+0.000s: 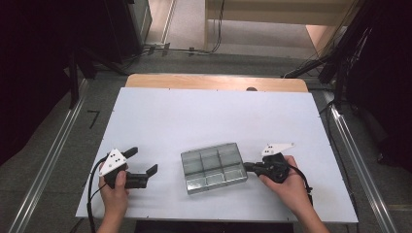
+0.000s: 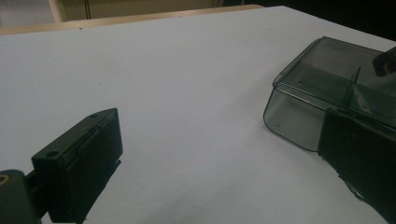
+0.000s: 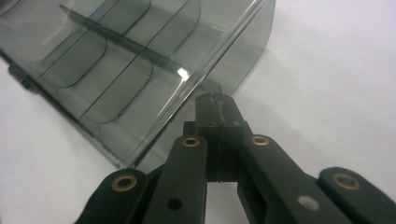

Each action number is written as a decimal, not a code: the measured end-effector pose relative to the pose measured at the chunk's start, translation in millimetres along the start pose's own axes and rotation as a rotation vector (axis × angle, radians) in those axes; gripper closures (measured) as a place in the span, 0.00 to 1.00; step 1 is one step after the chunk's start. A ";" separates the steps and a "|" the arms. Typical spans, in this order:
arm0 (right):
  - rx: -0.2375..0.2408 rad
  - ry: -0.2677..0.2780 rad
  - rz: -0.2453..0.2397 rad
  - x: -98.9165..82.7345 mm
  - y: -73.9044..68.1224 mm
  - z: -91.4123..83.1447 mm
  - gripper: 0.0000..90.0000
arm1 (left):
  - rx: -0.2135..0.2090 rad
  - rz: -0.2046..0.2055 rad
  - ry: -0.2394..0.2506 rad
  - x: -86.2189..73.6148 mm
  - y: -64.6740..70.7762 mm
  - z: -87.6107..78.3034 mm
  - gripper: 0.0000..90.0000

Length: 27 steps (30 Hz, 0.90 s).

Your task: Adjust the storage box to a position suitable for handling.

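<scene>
A smoky clear compartment box point(image 1: 212, 167) lies open-topped on the white table point(image 1: 194, 116), near its front middle. My right gripper point(image 1: 248, 167) is shut, and its joined tips point(image 3: 215, 100) rest against the box's point(image 3: 116, 60) right side wall with nothing pinched between them. To the left of the box my left gripper point(image 1: 142, 160) stands open with bare table between its jaws point(image 2: 219, 154). It points toward the box point(image 2: 327, 79), a short gap away. The compartments look empty. The right gripper's tip point(image 2: 385, 63) shows beyond the box in the left gripper view.
The white board covers a wooden tabletop point(image 1: 216, 82) whose far edge shows behind it. Metal rails point(image 1: 53, 155) run along both sides of the table. Cables lie on the floor point(image 1: 194, 48) beyond. Bare white surface stretches behind the box.
</scene>
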State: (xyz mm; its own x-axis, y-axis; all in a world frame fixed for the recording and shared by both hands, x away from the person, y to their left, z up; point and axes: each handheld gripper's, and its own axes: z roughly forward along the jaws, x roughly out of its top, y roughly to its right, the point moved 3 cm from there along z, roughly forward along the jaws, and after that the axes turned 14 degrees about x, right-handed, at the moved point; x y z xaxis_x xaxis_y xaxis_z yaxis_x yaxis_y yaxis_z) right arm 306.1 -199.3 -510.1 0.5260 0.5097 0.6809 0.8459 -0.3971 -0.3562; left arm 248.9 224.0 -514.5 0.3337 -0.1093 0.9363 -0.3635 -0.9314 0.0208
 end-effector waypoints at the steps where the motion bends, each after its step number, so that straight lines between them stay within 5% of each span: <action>1: 0.000 0.000 -0.008 -1.1 -2.4 0.8 0.98 | 0.000 0.000 0.000 0.0 0.0 0.0 0.00; 14: 0.036 -0.011 -0.030 -13.1 -35.5 14.2 0.98 | -0.058 -0.021 -0.019 1.6 8.4 3.5 0.00; 19: 0.054 -0.026 -0.049 -17.1 -45.6 19.5 0.98 | -0.070 -0.073 -0.059 2.1 9.0 8.5 0.01; 22: 0.065 -0.033 -0.061 -16.7 -48.6 21.5 0.98 | -0.067 -0.093 -0.063 2.7 8.7 8.9 0.07; 27: 0.098 -0.038 -0.101 -15.9 -52.6 23.8 0.97 | -0.095 -0.119 -0.075 4.6 8.4 7.7 0.35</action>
State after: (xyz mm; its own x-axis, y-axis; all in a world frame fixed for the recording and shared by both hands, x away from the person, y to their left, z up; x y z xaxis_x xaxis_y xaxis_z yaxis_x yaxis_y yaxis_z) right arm 255.3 -168.4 -517.5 0.4391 0.5728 0.6921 0.8983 -0.2664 -0.3494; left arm 254.1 213.0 -512.7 0.4417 -0.0290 0.8967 -0.3969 -0.9027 0.1663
